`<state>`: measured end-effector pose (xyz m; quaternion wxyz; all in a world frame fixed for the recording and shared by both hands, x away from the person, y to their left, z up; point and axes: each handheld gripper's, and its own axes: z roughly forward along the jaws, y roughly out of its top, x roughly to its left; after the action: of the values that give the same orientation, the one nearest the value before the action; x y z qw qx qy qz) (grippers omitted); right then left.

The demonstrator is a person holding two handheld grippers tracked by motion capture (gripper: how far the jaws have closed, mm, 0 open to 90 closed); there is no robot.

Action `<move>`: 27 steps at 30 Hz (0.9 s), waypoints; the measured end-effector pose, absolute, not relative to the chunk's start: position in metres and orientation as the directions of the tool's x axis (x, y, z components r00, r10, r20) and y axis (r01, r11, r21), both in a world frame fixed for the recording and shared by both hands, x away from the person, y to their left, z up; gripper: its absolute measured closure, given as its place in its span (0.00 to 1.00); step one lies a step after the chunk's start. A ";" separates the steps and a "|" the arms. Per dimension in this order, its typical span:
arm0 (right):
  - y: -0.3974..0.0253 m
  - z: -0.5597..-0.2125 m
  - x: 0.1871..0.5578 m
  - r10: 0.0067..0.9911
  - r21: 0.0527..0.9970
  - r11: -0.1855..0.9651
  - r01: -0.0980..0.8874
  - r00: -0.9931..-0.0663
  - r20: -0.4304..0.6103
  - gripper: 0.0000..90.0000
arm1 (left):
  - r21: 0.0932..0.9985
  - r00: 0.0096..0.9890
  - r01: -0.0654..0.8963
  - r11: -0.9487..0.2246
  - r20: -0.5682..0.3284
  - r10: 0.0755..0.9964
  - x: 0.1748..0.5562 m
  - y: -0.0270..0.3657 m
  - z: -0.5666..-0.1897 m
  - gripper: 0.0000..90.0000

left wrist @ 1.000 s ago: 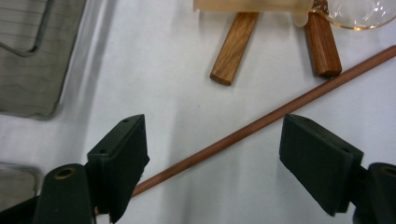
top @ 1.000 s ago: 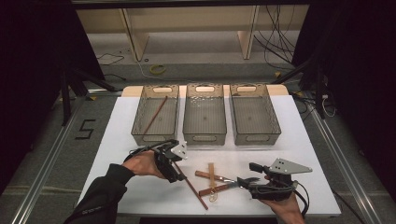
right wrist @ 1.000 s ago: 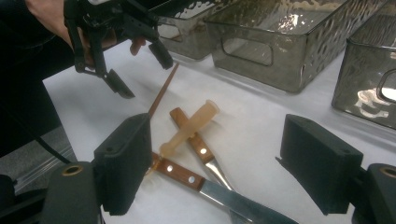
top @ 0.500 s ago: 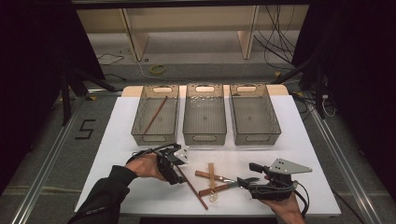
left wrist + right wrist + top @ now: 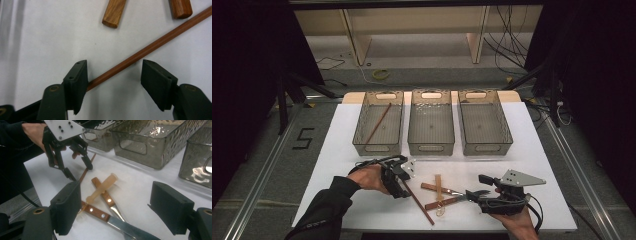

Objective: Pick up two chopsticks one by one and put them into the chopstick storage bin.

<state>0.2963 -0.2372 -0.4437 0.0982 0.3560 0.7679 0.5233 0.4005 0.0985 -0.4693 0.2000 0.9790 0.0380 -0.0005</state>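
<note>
Starting at the left of the high view, the left gripper (image 5: 398,181) is down over the near-left part of the white table (image 5: 337,145), jaws spread wide and straddling the brown stick (image 5: 416,200), not pinching it. In the left gripper view the stick (image 5: 150,47) runs on a slant between the two jaws, its lower end tucked right up against the left-hand jaw while the other jaw stands clear of it. From above, its long axis is diagonal: the far end points up-left under the gripper, the near end points down-right toward the table's front edge. Just right of it is a little pile: two wooden-handled knives (image 5: 439,190) crossed with a pale plastic utensil (image 5: 101,188) lying over them. Further right, the right gripper (image 5: 476,194) sits low by the knife blades, jaws spread too, nothing held. Behind it all are three clear bins (image 5: 431,148) in a row, the leftmost holding another stick (image 5: 377,123) lying at an angle
</note>
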 end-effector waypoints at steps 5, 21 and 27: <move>-0.237 -0.444 0.296 0.651 0.873 0.199 0.445 -0.726 0.222 0.29 | 0.360 0.998 0.054 -0.931 -0.007 0.055 0.396 0.100 -0.467 0.50; -0.237 -0.443 0.296 0.651 0.874 0.201 0.443 -0.727 0.219 0.29 | 0.287 0.995 -0.097 -0.953 0.004 -0.100 0.382 0.097 -0.464 0.64; -0.237 -0.443 0.296 0.651 0.873 0.202 0.444 -0.727 0.219 0.29 | 0.267 0.992 -0.126 -0.955 0.016 -0.127 0.379 0.096 -0.463 0.67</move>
<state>0.2962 -0.2374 -0.4434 0.0991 0.3561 0.7689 0.5216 0.3790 0.0956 -0.4632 0.1348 0.9888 -0.0641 -0.0009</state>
